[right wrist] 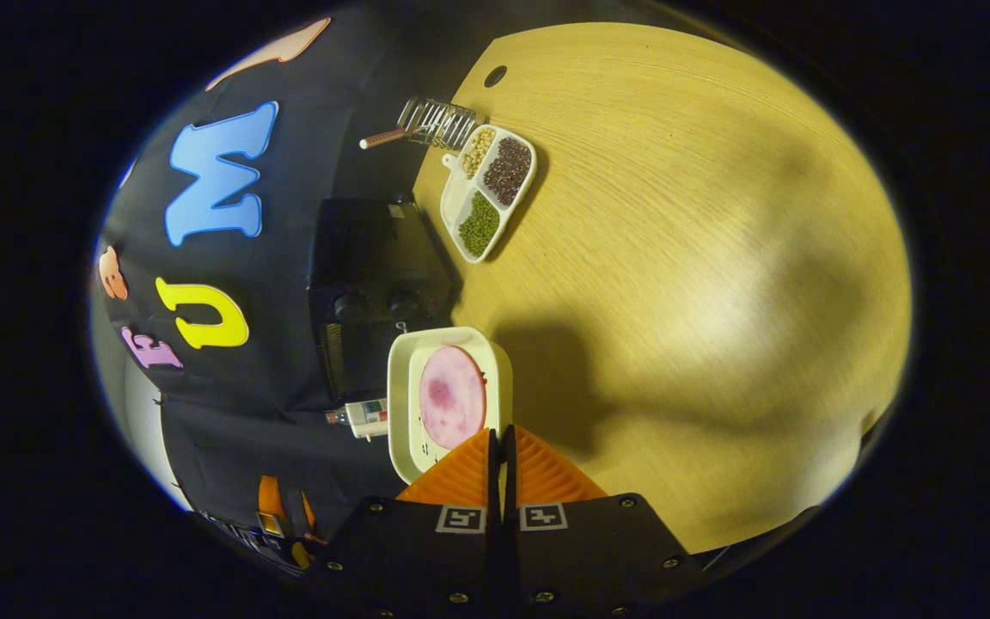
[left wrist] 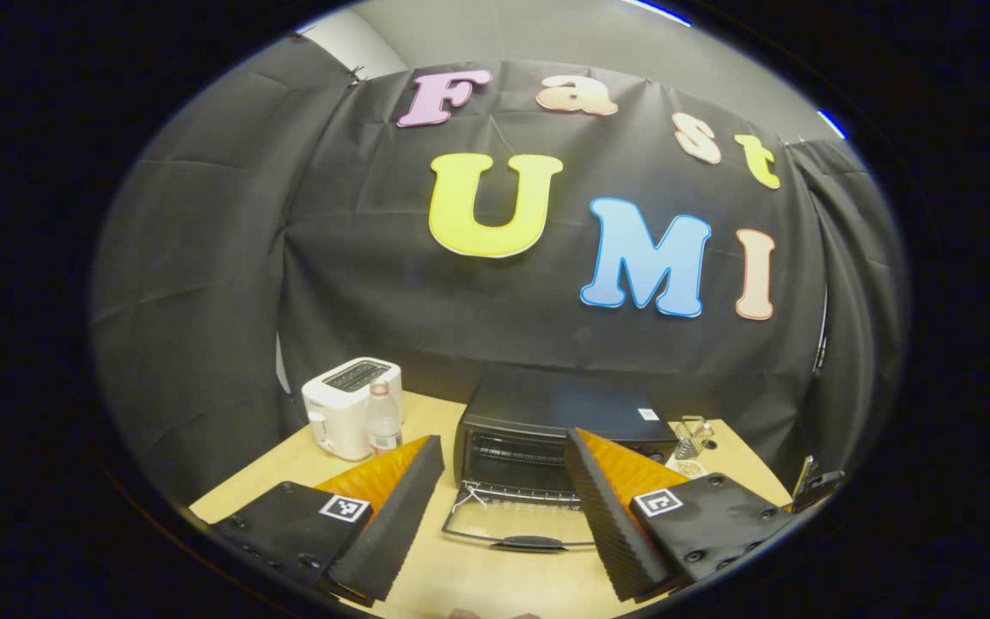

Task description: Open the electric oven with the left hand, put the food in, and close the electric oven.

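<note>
Fingers of the left gripper [left wrist: 504, 507] stand wide apart, holding nothing, and between them, in the left gripper view, we see the oven [left wrist: 559, 434] on the table [left wrist: 495, 576] with its door [left wrist: 519, 523] already swung down flat toward us. The oven's mouth is open; we cannot make out anything inside it. A toaster [left wrist: 345, 406] and a bottle [left wrist: 382, 419] stand to the left of the oven, and a small wire rack [left wrist: 693, 437] sits to its right.

In the right gripper view, the fingers of the right gripper [right wrist: 499, 460] are pressed together on the near rim of a white tray [right wrist: 405, 387], which carries a round pink slice of food [right wrist: 452, 397]. We see the tray held up in the air, above the table [right wrist: 701, 284], near the oven [right wrist: 375, 284], which appears here from above and turned sideways. A divided dish of beans [right wrist: 491, 191] lies just beside the oven, with the wire rack [right wrist: 439, 120] beyond it.

We judge the first step, opening the door, as done. The food is lifted but not yet inside. What remains is to slide the tray into the oven, let go of it, draw the right gripper clear, and lift the door shut.
</note>
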Tool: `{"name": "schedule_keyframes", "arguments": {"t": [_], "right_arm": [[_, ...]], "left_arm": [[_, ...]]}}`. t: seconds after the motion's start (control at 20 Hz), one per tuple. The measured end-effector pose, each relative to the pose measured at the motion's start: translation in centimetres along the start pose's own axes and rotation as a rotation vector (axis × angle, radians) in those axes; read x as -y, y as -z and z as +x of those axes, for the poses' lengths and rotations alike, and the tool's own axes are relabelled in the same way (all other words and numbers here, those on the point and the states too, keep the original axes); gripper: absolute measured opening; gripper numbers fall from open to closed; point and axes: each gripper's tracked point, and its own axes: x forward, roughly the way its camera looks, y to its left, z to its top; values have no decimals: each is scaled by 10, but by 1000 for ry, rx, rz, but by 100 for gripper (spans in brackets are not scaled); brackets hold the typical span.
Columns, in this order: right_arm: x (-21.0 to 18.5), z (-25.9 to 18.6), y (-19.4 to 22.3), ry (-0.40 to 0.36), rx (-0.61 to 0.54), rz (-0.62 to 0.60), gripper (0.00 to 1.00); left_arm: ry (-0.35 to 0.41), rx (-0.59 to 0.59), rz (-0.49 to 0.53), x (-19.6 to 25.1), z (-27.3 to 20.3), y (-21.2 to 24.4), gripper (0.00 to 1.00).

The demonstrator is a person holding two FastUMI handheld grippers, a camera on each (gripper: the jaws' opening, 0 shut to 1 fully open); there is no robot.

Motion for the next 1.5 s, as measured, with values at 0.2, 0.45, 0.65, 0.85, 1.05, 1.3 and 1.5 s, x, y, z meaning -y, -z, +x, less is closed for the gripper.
{"name": "schedule_keyframes", "arguments": {"t": [0.2,0.45,0.65,0.85,1.05,1.3,1.5], "right_arm": [[-40,12,22,-27,54,27,0],[-75,38,46,-13,129,78,0],[-88,70,61,16,179,146,0],[-104,107,60,61,255,210,0],[-125,148,53,76,328,249,0],[-146,198,41,105,400,291,0],[-150,230,26,144,456,295,1]], "left_arm": [[-15,18,4,-21,5,-7,100],[-30,46,-5,-56,9,-15,100],[-29,47,-1,-85,12,-19,100],[-25,54,18,-114,11,-24,100],[-30,50,14,-142,8,-24,100],[-53,28,-8,-170,4,-15,100],[-83,22,-14,-195,-2,-14,100]]}}
